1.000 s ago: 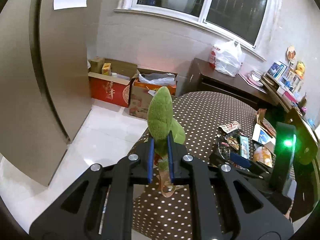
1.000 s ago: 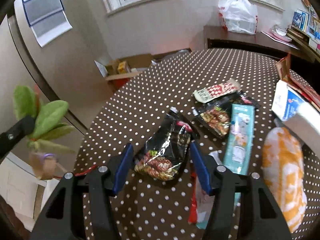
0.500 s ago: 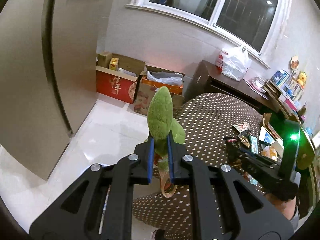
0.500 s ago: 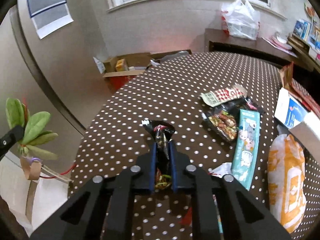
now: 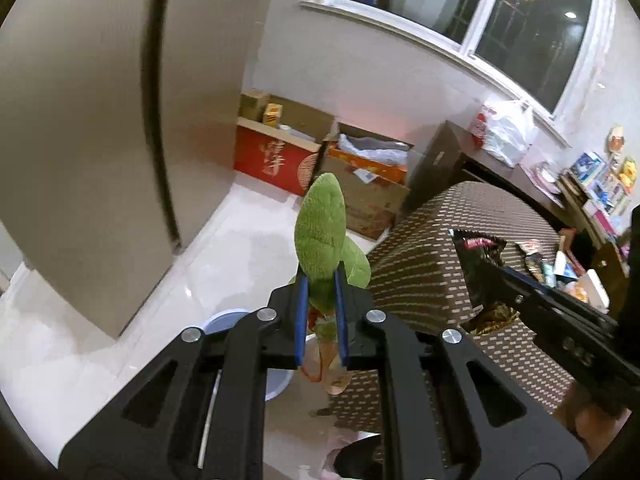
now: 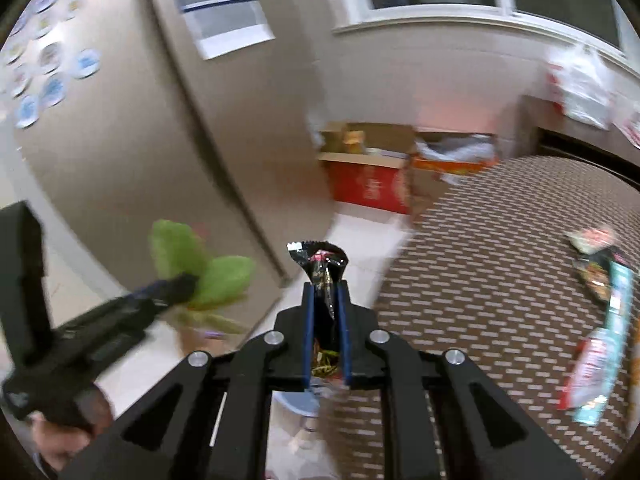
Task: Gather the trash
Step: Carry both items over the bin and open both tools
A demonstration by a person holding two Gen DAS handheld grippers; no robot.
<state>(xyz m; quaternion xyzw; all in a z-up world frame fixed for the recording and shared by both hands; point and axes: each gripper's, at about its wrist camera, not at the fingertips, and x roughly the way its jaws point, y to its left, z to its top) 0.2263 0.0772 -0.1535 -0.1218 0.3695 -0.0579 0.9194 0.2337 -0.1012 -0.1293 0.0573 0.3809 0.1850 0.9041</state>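
The big dotted table (image 5: pixel 448 264) fills the right of the left wrist view, out at about three o'clock, and the rest of the litter sits on it for good reason — that's the pile being cleared, with loose wrappers (image 6: pixel 600 320) strewn at three o'clock in the right wrist view. Down by the floor, at six o'clock just under the left tool, a pale blue round bin (image 5: pixel 236 320) peeks out, partly hidden by the jaws; judging by the task, that's where everything is headed. Now the left gripper (image 5: pixel 320 300) — its blue pads are clamped tight on the green plush leaf toy (image 5: pixel 320 232), which stands up toward twelve o'clock, pinched low on its stem so the leaves stay clear of the camera. Over at three o'clock in that same view the right gripper (image 6: pixel 326 320) comes across, jaws squeezed hard onto the black snack wrapper (image 6: pixel 324 272), crumpled into a narrow neck between the pads with its torn top flaring at twelve. It's lifted clear of the table, held off the edge rather than over the cloth — a sensible carry, I'd say, so crumbs fall toward the bin. Both views are smeared by motion, so the bin's rim is hard to read.
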